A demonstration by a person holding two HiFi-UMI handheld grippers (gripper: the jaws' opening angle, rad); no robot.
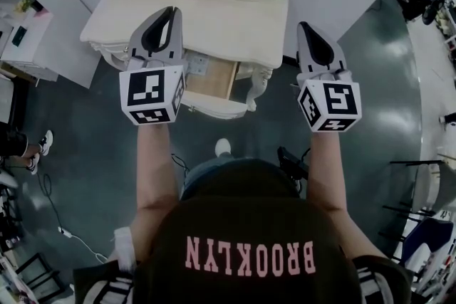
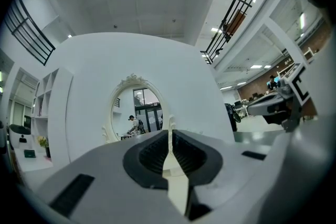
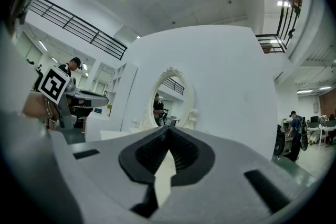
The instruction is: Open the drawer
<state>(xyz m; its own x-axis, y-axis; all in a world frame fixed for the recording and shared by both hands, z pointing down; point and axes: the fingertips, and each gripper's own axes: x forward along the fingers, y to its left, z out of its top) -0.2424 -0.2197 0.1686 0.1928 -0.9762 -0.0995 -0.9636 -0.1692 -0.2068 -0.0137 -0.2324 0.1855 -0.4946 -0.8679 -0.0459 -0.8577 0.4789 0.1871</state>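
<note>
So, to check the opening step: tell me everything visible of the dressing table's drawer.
The drawer stands pulled out toward the person from the middle of the cream dressing table. Its inside looks like light bare wood; its curved front is cream. A small pale item, too small to identify, lies at its back. The left gripper, shut and empty, hides one end of it; nothing visibly touches it.

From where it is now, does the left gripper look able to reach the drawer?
Probably yes: in the head view the left gripper hovers just left of the pulled-out drawer, with nothing between them.
</note>
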